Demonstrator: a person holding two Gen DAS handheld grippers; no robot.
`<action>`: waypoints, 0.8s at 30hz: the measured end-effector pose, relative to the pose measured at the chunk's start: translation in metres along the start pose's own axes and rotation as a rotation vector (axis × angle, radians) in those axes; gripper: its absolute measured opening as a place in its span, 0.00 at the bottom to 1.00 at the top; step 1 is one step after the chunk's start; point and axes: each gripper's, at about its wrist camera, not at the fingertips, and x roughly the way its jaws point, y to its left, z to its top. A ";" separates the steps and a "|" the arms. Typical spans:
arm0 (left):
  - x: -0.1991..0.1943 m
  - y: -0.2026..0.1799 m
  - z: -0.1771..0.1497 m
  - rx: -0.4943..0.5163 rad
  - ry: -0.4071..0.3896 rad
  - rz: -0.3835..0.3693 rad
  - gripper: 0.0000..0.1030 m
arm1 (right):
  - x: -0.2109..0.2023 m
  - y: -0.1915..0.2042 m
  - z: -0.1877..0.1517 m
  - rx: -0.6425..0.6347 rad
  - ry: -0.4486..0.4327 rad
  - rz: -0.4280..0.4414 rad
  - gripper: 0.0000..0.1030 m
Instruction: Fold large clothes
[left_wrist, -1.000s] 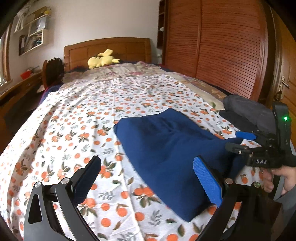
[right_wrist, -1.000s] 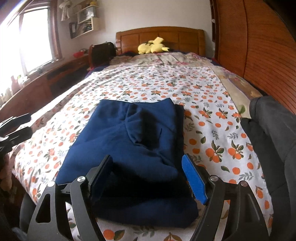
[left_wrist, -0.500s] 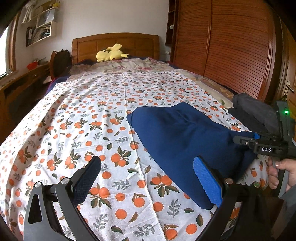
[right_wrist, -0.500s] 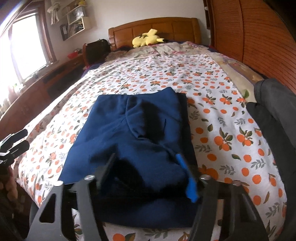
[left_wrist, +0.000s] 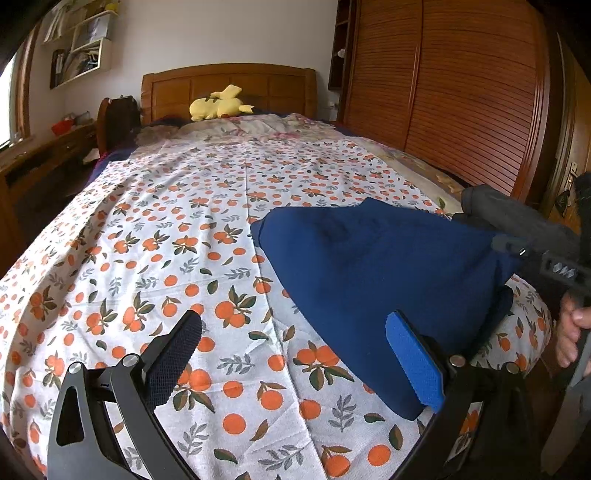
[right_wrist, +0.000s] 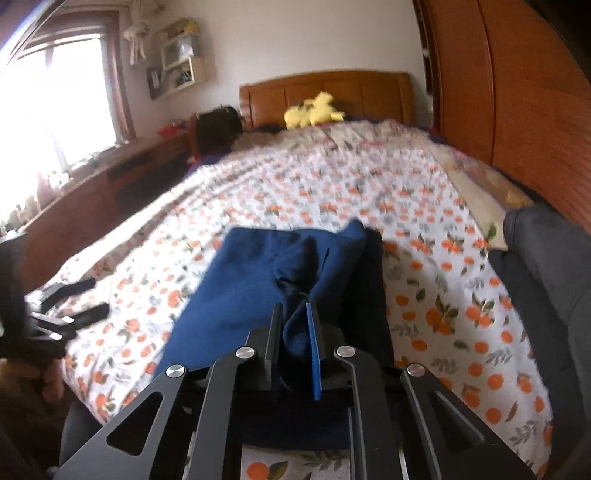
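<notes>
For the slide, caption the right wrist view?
Right tongs pinch the folded navy garment at its near edge on the orange-print bedsheet.

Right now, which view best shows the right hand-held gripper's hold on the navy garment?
The right wrist view: the right hand-held gripper has just closed, pinching a ridge of the navy garment. The left wrist view shows it side-on at the garment's lifted edge, pads hidden.

Bed (left_wrist: 155, 221) with orange-print sheet; folded navy garment (left_wrist: 369, 266) lies near the foot edge, toward the wardrobe side. Dark grey clothing (right_wrist: 546, 266) at that side edge. Yellow plush toy (left_wrist: 218, 107) by the headboard.
</notes>
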 end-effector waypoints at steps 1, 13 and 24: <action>0.002 -0.001 0.001 0.001 0.000 -0.003 0.97 | -0.007 0.001 0.003 -0.003 -0.015 -0.001 0.10; 0.029 -0.024 0.020 0.053 -0.002 -0.032 0.97 | -0.004 -0.048 -0.032 0.089 0.114 -0.135 0.21; 0.084 -0.027 0.046 0.095 0.022 -0.009 0.97 | 0.002 -0.049 -0.033 0.099 0.086 -0.144 0.75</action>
